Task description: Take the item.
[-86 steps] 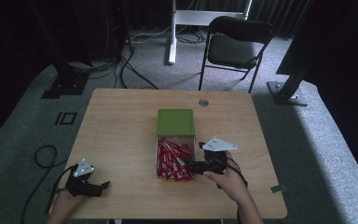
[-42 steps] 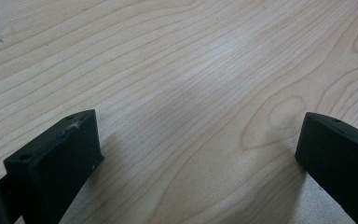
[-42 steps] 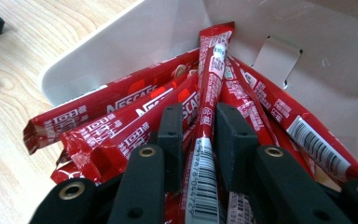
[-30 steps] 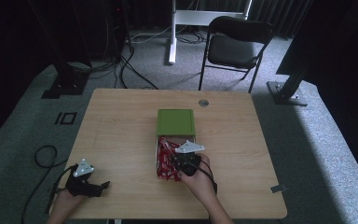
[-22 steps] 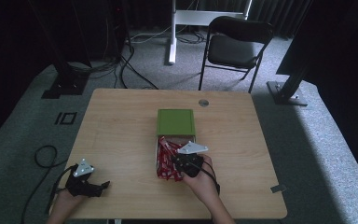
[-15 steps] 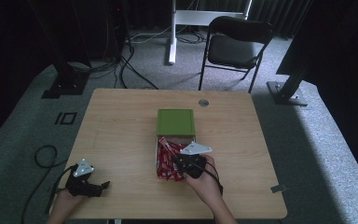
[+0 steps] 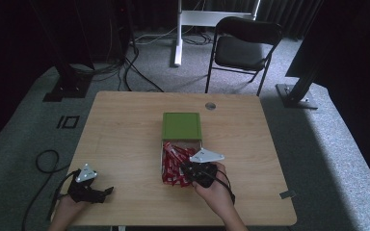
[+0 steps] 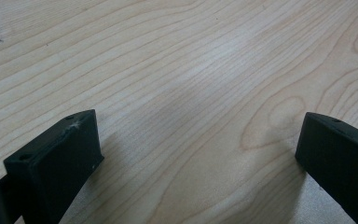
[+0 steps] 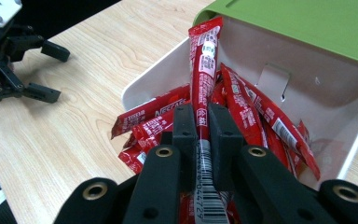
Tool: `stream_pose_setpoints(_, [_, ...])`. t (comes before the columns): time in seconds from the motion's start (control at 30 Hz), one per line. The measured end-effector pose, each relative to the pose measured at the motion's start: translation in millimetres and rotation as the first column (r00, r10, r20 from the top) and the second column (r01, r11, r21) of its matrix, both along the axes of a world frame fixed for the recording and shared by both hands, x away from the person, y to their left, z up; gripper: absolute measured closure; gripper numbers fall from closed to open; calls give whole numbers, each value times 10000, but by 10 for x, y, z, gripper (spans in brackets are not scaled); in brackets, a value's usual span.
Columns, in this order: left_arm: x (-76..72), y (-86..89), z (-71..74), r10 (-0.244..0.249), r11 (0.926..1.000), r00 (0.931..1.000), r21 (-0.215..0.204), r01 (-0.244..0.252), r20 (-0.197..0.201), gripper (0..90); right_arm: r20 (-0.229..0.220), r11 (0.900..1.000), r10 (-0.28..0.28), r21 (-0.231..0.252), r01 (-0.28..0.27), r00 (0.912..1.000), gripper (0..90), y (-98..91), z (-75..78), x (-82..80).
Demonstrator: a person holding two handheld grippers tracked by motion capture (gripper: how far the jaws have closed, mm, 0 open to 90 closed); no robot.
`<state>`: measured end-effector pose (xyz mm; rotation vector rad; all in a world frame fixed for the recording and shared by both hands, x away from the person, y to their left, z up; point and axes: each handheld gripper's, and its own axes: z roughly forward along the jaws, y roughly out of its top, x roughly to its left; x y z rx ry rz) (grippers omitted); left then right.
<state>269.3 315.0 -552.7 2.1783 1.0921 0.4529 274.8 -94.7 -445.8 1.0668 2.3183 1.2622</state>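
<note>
Both grippers are matte black: the left gripper (image 7: 107,191) carries a grey three-cornered plate and a trailing black cable; the right gripper (image 9: 200,122) shows blocky jaws, brass-ringed screw holes and rounded linkage arms.

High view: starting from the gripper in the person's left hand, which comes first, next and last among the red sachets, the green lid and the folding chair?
From the left gripper:
1. Red sachets, in the white box toward the table's near middle.
2. Green lid, just behind the sachets at the table's centre.
3. Folding chair, on the floor beyond the table's far edge.
</note>
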Motion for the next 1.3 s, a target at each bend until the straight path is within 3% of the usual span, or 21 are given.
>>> stream_pose_setpoints(0.4, [0, 0, 1, -4, 10000, 10000, 4, 4, -7, 8, 219, 9987, -155, 498, 144, 9996, 828, -95, 120, -39])
stream_pose_setpoints(0.7, [0, 1, 1, -6, 10000, 10000, 7, 6, -13, 8, 618, 9933, -874, 809, 823, 9943, 828, -196, 194, 25])
stream_pose_setpoints(1.07, [0, 0, 0, 10, 10000, 10000, -8, -10, 0, 8, 1027, 9814, -1747, 990, 1647, 9793, 828, -325, 201, 121])
stream_pose_setpoints(1.3, [0, -1, 0, 13, 10000, 10000, -14, -13, -1, 8, 1305, 9621, -2606, 1180, 2460, 9566, 828, -432, 177, 190])
